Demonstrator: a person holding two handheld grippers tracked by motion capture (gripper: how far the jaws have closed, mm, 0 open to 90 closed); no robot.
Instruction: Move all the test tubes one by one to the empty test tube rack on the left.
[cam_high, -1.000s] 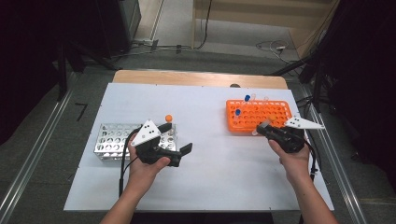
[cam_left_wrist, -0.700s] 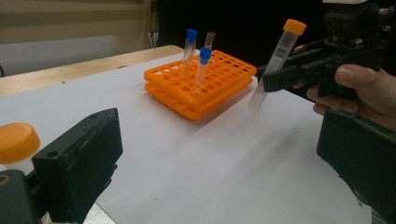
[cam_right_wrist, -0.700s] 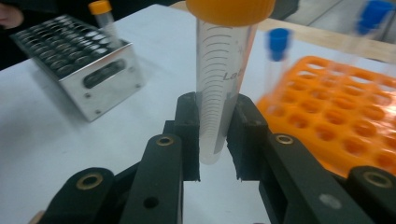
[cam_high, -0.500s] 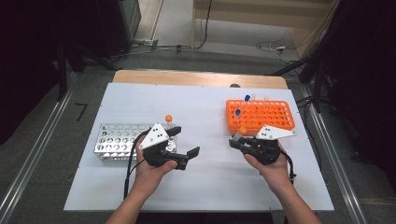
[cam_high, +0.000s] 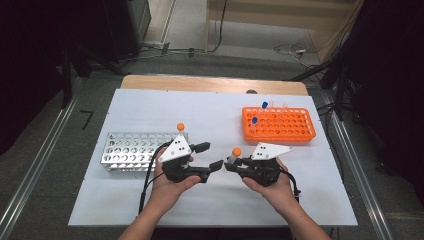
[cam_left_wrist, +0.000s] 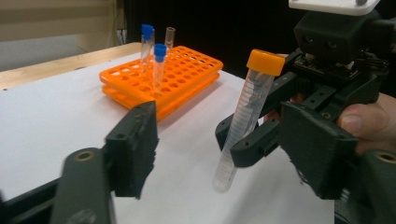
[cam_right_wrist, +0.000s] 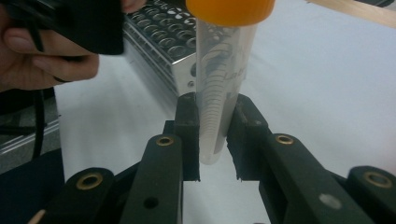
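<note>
The right gripper (cam_high: 231, 165) has its fingers clamped on an orange-capped tube (cam_right_wrist: 223, 74); the left gripper (cam_high: 209, 156), fingers apart and just been closing with nothing between them, faces it above the tabletop (cam_high: 150, 107).

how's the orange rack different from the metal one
The orange rack is bright plastic and sits far right on the table; the metal rack is silvery and sits at the left. The orange rack holds two blue-capped tubes and an uncapped one; the metal rack holds one orange-capped tube. Both are low rectangular blocks with grids of round holes.

Metal rack (cam_high: 132, 150) left on table (cam_high: 150, 107), plastic rack (cam_high: 278, 125) right.
</note>
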